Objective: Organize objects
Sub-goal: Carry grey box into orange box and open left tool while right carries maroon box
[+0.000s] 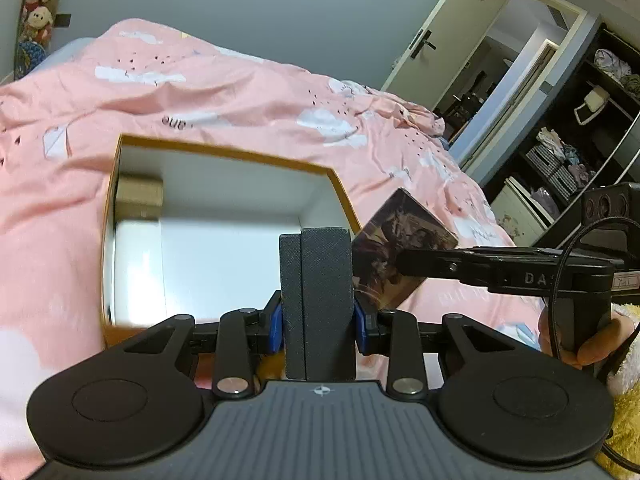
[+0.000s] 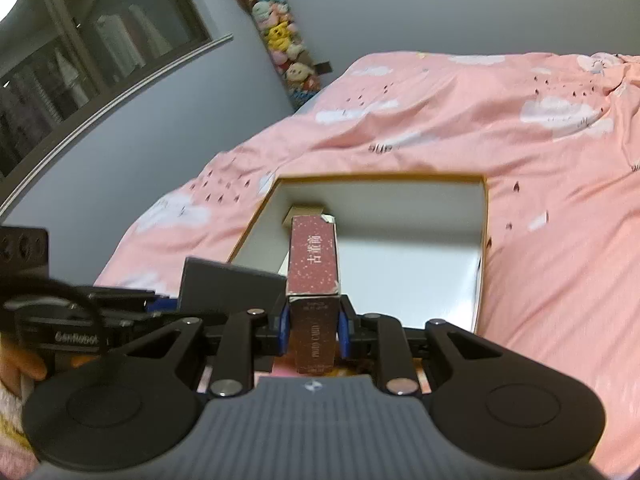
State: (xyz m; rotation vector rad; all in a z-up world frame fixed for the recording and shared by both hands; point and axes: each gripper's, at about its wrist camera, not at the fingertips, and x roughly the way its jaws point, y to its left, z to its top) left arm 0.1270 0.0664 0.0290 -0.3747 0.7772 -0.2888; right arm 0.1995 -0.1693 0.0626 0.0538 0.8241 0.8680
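Card box (image 2: 313,257): maroon, clamped upright in right gripper (image 2: 313,322), above storage box's near edge.
Storage box (image 1: 224,236): open, orange-rimmed, on pink duvet (image 1: 248,92); gold carton (image 1: 139,197) in far-left corner.
Left gripper (image 1: 318,276): pads pressed together, holding nothing.

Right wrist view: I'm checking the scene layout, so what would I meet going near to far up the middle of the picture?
Dark red card box held in the right gripper → white floor of the open box → its far orange rim → pink cloud-print duvet → grey wall.
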